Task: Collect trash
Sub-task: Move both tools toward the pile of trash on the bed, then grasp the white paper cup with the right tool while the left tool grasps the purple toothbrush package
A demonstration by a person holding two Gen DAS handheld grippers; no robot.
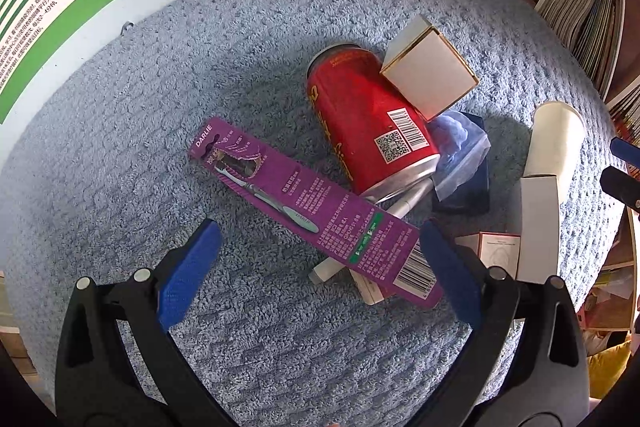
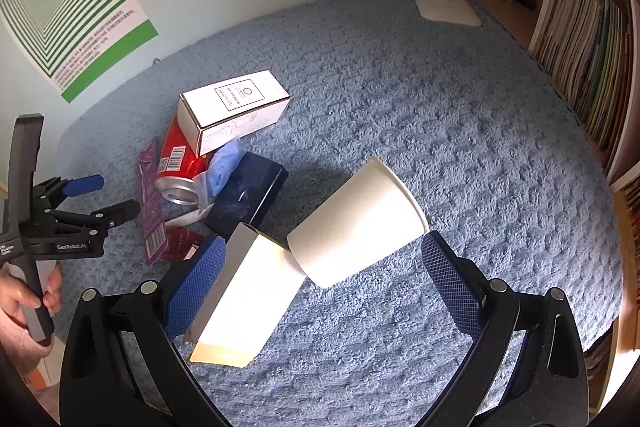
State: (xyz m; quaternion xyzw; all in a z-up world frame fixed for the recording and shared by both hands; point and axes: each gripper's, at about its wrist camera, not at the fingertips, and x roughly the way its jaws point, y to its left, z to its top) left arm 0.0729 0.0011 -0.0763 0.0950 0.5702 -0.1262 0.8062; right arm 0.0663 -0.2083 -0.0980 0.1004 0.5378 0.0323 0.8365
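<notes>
Litter lies heaped on a counter (image 1: 280,27) draped in blue towel: a red can (image 1: 360,123) at center, a purple toothbrush pack (image 1: 320,211) at its 7 o'clock. The left gripper (image 1: 320,251) gapes wide over the pack; the right gripper (image 2: 320,263), equally wide, flanks a toppled paper cup (image 2: 356,223) and white carton (image 2: 252,295).

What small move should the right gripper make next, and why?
Probably ease the right gripper forward and slightly down, then close on the white paper cup. The cup lies on its side on the blue fuzzy cloth, roughly between the open jaws, its narrow end against a plain white carton. The left gripper, also open, hovers over the purple toothbrush package.
</notes>
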